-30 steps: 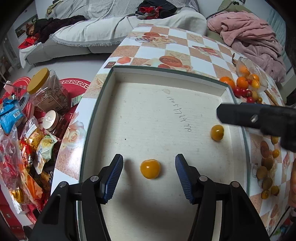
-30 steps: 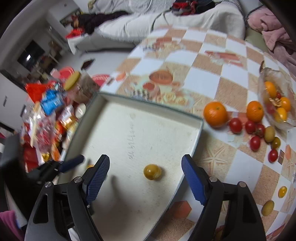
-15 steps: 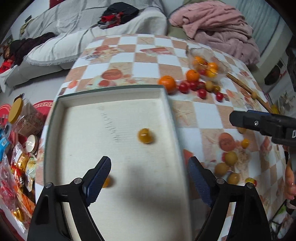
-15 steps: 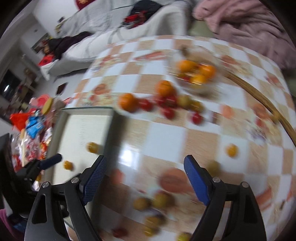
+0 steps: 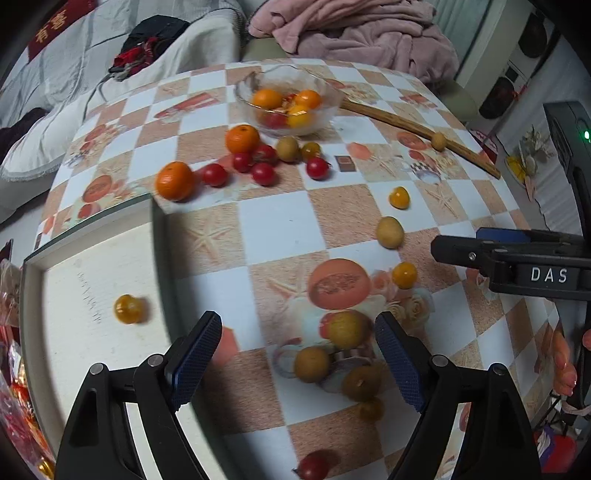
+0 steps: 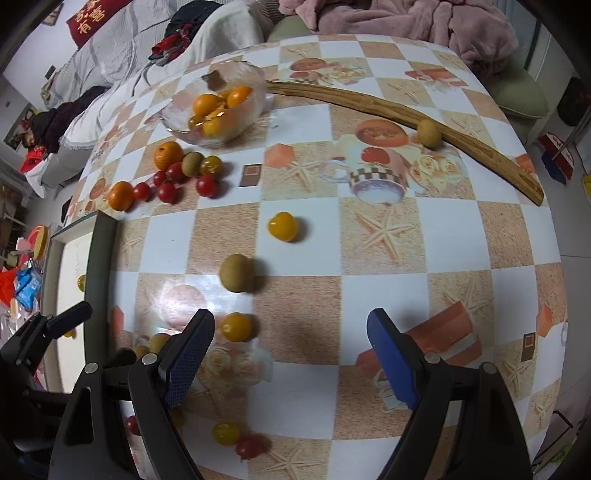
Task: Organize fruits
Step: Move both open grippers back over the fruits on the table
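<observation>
My left gripper [image 5: 298,357] is open and empty above a cluster of brownish-green fruits [image 5: 311,363] near the table's front. A white tray [image 5: 55,280] at the left holds a yellow tomato [image 5: 127,308]. My right gripper [image 6: 290,357] is open and empty over the table, with a yellow tomato [image 6: 236,326] just beside its left finger and a kiwi-like fruit [image 6: 236,272] and another yellow tomato [image 6: 282,226] farther ahead. A glass bowl [image 5: 321,86] at the back holds oranges and tomatoes. Oranges [image 5: 174,180] and red tomatoes [image 5: 263,172] lie before it.
A long wooden stick [image 6: 399,110] lies across the table's far right with a small fruit [image 6: 428,133] against it. Snack bags [image 6: 26,282] sit on the floor left of the table. A sofa with blankets [image 5: 354,33] stands behind. The tray's rim [image 6: 98,295] borders the fruits.
Both grippers have swung right, away from the tray and over the checkered table. The tray's yellow tomato now lies left of my left gripper. Both stay open.
</observation>
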Tool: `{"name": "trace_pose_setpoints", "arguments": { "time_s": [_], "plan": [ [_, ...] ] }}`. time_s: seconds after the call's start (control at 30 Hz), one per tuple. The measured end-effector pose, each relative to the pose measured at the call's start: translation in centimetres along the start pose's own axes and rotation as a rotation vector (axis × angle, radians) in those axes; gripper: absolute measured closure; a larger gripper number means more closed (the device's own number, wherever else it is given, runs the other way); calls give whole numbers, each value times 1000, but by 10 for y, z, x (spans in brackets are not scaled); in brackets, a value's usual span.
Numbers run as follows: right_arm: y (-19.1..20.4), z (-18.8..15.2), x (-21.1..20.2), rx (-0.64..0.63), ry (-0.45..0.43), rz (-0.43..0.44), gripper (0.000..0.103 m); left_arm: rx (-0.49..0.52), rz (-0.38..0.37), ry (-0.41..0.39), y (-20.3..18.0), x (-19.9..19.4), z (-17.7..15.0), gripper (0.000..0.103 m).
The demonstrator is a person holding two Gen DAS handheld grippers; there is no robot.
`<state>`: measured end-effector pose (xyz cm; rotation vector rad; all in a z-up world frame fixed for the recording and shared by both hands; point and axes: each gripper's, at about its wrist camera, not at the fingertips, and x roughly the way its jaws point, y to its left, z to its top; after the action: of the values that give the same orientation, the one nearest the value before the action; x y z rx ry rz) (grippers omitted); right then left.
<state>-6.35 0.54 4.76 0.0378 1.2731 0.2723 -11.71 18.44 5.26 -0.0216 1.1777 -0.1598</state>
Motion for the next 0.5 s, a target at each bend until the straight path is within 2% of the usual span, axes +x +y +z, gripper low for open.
{"name": "trace_pose_setpoints", "arguments": {
  "time_s": [0.17,0.4,0.5],
  "plan": [
    [-8,10,7,11,4,5,16,37,22,16,-15,14,0,17],
    [-5,32,25,-12,6,-2,16,40,44,39,-21,31,1,17],
    [-3,41,35,-24,6,-8,16,37,48,64,-24,39,2,31]
  ]
}}
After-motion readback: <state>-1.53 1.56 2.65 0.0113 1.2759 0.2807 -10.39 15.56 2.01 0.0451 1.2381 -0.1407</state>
